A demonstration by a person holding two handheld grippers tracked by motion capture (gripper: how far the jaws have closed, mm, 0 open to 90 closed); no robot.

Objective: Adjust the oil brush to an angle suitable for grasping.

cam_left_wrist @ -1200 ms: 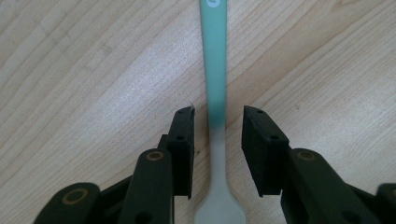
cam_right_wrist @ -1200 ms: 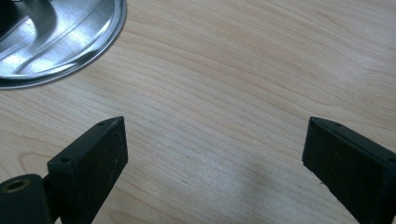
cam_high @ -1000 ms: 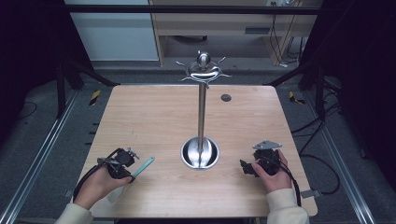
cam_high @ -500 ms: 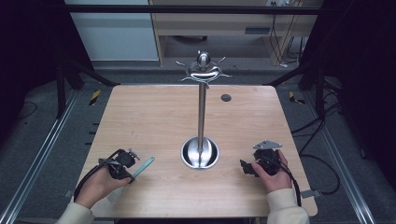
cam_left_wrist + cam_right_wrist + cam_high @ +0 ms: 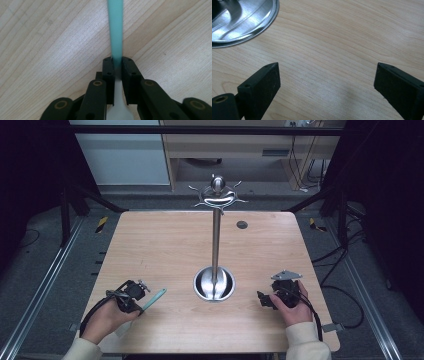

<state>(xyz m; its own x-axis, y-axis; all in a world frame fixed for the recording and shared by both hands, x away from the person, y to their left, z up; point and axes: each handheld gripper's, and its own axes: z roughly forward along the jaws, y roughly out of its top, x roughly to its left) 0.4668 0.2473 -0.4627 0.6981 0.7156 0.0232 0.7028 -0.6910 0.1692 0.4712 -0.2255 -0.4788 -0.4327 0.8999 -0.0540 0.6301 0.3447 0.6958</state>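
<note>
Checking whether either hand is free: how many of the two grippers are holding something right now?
1. The left gripper is shut on a turquoise stick near the table's front left. The right gripper, front right beside the metal stand's base, is open and empty.

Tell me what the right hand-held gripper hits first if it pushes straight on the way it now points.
Probably nothing at once: the right hand-held gripper, jaws open, faces bare table. The metal stand's round base lies just left of that line; depth is unclear, so it might clip the rim.
</note>
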